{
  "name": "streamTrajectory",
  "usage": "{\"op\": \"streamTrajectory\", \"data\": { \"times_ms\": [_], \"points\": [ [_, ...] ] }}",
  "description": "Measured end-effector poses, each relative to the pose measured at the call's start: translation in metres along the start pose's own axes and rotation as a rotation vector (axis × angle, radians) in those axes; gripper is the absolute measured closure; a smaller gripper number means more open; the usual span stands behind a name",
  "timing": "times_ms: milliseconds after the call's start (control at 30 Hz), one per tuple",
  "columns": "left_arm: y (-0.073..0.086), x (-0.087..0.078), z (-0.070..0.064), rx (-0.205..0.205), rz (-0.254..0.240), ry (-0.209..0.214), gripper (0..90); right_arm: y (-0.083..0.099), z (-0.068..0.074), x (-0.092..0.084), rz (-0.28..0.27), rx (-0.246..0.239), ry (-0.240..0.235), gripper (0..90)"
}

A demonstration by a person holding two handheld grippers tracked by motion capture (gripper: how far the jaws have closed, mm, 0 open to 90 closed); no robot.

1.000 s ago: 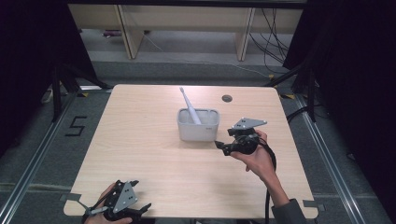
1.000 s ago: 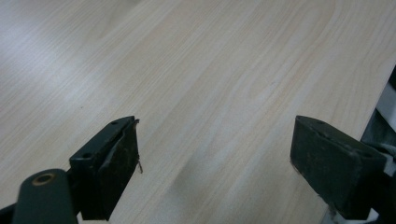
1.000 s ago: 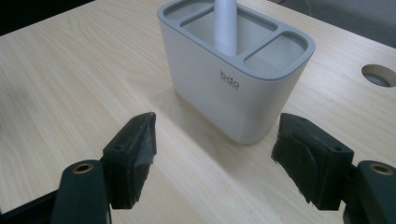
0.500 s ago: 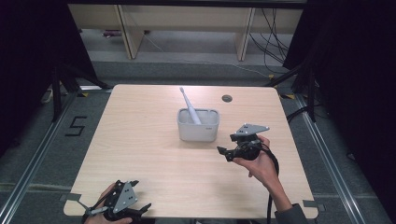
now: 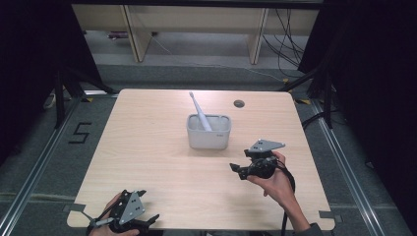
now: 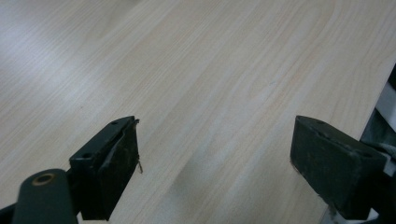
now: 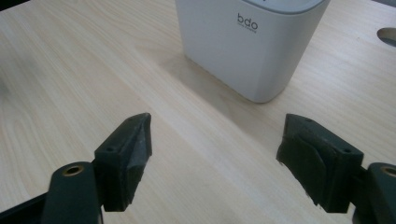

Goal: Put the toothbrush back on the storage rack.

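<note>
Toothbrush (image 5: 198, 111) stands leaning in white holder cup (image 5: 208, 132) at mid-table, handle in, head sticking up past the rim — placing looks done. Table (image 5: 147, 147) otherwise bare. Right gripper (image 5: 239, 170) sits just off the cup's near-right side, jaws just been opening, wide apart, nothing between them. Left gripper (image 5: 147, 222) rests at near-left table edge, jaws also wide, empty. What's left, probably: pull right hand clear.
</note>
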State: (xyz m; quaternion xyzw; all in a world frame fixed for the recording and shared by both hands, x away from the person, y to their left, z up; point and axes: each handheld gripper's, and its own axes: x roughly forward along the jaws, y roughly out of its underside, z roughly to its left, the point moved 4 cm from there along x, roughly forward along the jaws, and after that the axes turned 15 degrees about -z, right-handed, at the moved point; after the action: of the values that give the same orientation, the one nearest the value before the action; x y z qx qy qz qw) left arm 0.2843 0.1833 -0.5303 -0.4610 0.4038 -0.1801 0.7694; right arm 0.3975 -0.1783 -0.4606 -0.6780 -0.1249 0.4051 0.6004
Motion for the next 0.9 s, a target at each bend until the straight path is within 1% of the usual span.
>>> {"op": "streamTrajectory", "data": {
  "times_ms": [67, 133, 167, 200, 233, 267, 300, 333, 367, 400, 433, 467, 500, 533, 567, 600, 633, 667, 700, 733, 767, 833, 900],
  "points": [
    [0.000, 0.000, 0.000, -0.004, 0.000, -0.002, 15.0, 0.002, 0.000, -0.002, -0.006, -0.010, -0.008, 24.3],
    [0.000, 0.000, 0.000, -0.005, 0.000, -0.002, 14.9, 0.005, 0.000, -0.003, -0.009, -0.009, -0.002, 23.0],
    [0.000, 0.000, 0.000, -0.004, 0.004, 0.006, 15.0, 0.007, 0.002, -0.004, -0.004, 0.018, 0.001, 23.0],
    [0.000, 0.000, 0.000, -0.003, 0.001, -0.001, 15.0, 0.009, 0.002, -0.004, -0.010, 0.010, -0.003, 23.0],
    [0.000, 0.000, 0.000, 0.002, 0.001, 0.000, 15.0, 0.011, 0.003, -0.005, -0.004, 0.014, -0.006, 23.0],
    [0.000, 0.000, 0.000, -0.004, 0.005, 0.004, 15.0, 0.012, 0.003, -0.006, -0.006, 0.023, -0.002, 23.0],
    [0.000, 0.001, 0.000, 0.002, -0.001, -0.006, 15.0, 0.014, 0.004, -0.006, -0.001, 0.021, -0.012, 23.0],
    [0.000, 0.000, 0.000, 0.008, -0.001, -0.007, 14.9, 0.016, 0.004, -0.007, -0.003, 0.007, -0.010, 23.0],
    [0.000, 0.001, 0.000, 0.006, -0.003, -0.010, 15.0, 0.018, 0.005, -0.007, -0.002, 0.028, -0.008, 23.0],
    [0.000, 0.001, 0.000, -0.005, -0.003, -0.011, 15.0, 0.020, 0.006, -0.009, 0.004, 0.033, -0.009, 23.0],
    [0.000, 0.000, 0.000, 0.000, -0.001, -0.009, 15.0, 0.022, 0.006, -0.008, -0.003, 0.022, -0.011, 23.0],
    [0.000, 0.001, 0.000, 0.000, -0.001, -0.009, 15.0, 0.023, 0.007, -0.010, 0.008, 0.045, -0.009, 23.0],
    [0.000, 0.000, 0.000, -0.005, 0.000, 0.001, 15.0, 0.025, 0.007, -0.010, 0.004, 0.034, -0.005, 23.0],
    [0.000, 0.000, 0.000, -0.005, 0.000, 0.001, 15.0, 0.027, 0.008, -0.010, 0.000, 0.041, -0.005, 23.2],
    [0.000, 0.000, 0.000, 0.007, 0.001, 0.002, 15.0, 0.029, 0.009, -0.011, 0.010, 0.057, -0.002, 23.3],
    [0.000, 0.000, 0.000, -0.003, 0.000, -0.001, 15.0, 0.029, 0.009, -0.011, 0.010, 0.057, -0.002, 23.3],
    [0.000, 0.000, 0.000, -0.004, -0.001, -0.003, 15.0, 0.032, 0.007, -0.011, 0.011, 0.036, -0.002, 23.3],
    [0.000, 0.000, 0.000, 0.005, -0.001, 0.000, 15.0, 0.033, 0.007, -0.012, 0.009, 0.036, -0.002, 23.3],
    [0.000, 0.000, 0.000, -0.001, -0.002, -0.001, 15.0, 0.035, 0.008, -0.012, 0.006, 0.052, 0.007, 23.3],
    [0.000, 0.000, 0.000, 0.004, -0.002, 0.000, 14.9, 0.036, 0.006, -0.013, 0.013, 0.028, 0.002, 23.3],
    [0.000, 0.000, 0.000, 0.005, -0.001, -0.001, 14.9, 0.038, 0.008, -0.013, 0.015, 0.049, 0.006, 23.3],
    [0.000, 0.000, 0.000, 0.006, -0.002, 0.000, 15.0, 0.041, 0.009, -0.015, 0.026, 0.043, 0.008, 23.3],
    [-0.001, 0.000, 0.000, 0.006, -0.002, 0.000, 15.0, 0.043, 0.009, -0.014, 0.022, 0.040, 0.008, 23.3]
  ]
}}
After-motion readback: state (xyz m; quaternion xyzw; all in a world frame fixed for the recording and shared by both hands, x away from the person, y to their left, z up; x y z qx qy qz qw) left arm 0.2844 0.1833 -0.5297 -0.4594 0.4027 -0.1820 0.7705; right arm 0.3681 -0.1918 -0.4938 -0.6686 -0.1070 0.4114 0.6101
